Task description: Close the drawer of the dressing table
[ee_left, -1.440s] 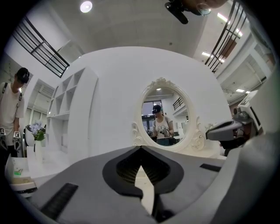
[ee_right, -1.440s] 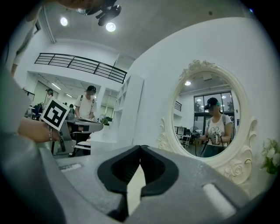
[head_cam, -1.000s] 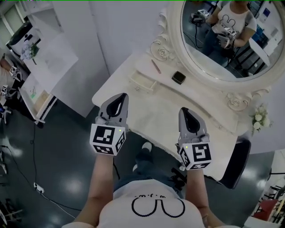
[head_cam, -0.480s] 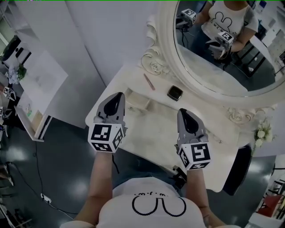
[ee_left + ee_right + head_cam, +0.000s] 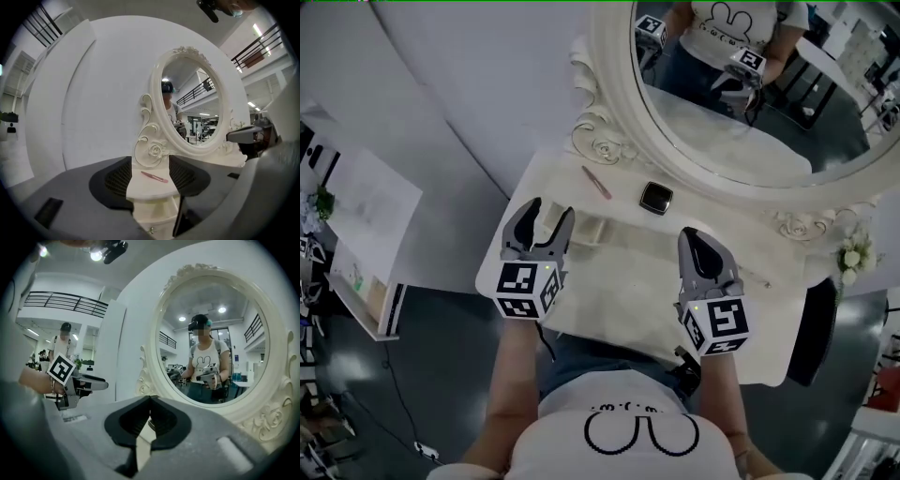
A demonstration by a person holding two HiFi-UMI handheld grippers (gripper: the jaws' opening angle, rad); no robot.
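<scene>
The cream dressing table (image 5: 628, 281) has a small drawer (image 5: 596, 231) pulled out from its raised back shelf, left of centre. My left gripper (image 5: 545, 216) hovers over the table's left part just before that drawer. Its jaws are opening and nothing is between them. In the left gripper view the drawer front and its knob (image 5: 151, 229) sit low between the spread jaws of the left gripper (image 5: 152, 187). My right gripper (image 5: 695, 236) is shut and empty over the table's middle. In the right gripper view the right gripper (image 5: 150, 401) faces the mirror (image 5: 206, 333).
A pink pen (image 5: 596, 182) and a black compact (image 5: 655, 198) lie on the shelf under the oval mirror (image 5: 722, 94). White flowers (image 5: 853, 253) stand at the right end. A dark chair (image 5: 820, 323) is at the table's right. A white wall panel (image 5: 356, 216) stands to the left.
Both grippers have moved forward over the table toward the mirror. The left gripper's jaws were shut and now stand apart. The right gripper stays shut.
</scene>
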